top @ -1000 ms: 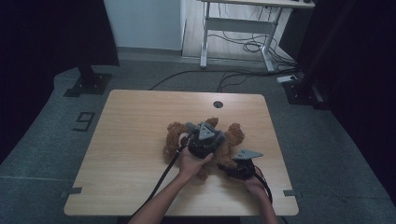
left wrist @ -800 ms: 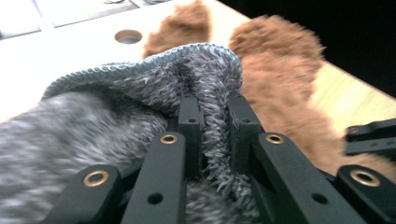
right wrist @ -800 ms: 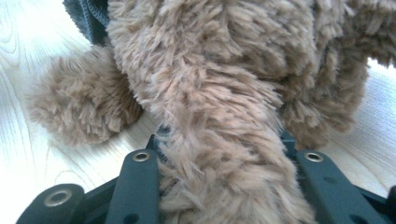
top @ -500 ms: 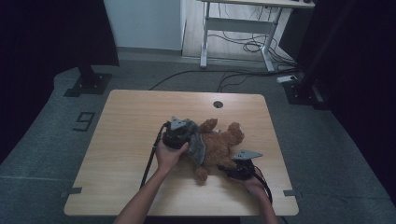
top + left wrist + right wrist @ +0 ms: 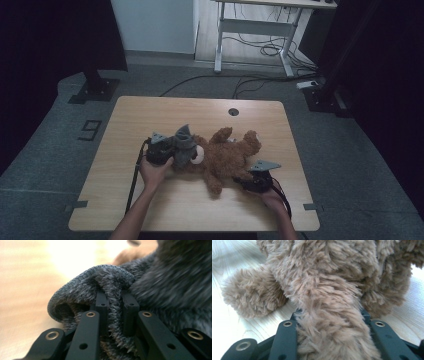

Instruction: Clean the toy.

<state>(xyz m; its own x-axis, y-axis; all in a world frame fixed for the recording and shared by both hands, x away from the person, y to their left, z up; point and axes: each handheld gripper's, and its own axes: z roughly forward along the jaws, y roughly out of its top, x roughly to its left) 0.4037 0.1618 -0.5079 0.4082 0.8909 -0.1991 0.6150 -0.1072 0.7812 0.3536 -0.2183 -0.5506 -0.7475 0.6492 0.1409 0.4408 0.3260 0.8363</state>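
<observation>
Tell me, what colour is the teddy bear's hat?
Grey hat, clearest in the left gripper view.

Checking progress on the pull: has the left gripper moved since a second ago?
Yes. The left gripper, clamped on grey fabric, has moved left, away from the table's round hole.

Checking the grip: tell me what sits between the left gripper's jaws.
Grey knitted fabric, pinched between the left gripper's jaws, seen in the left gripper view.
</observation>
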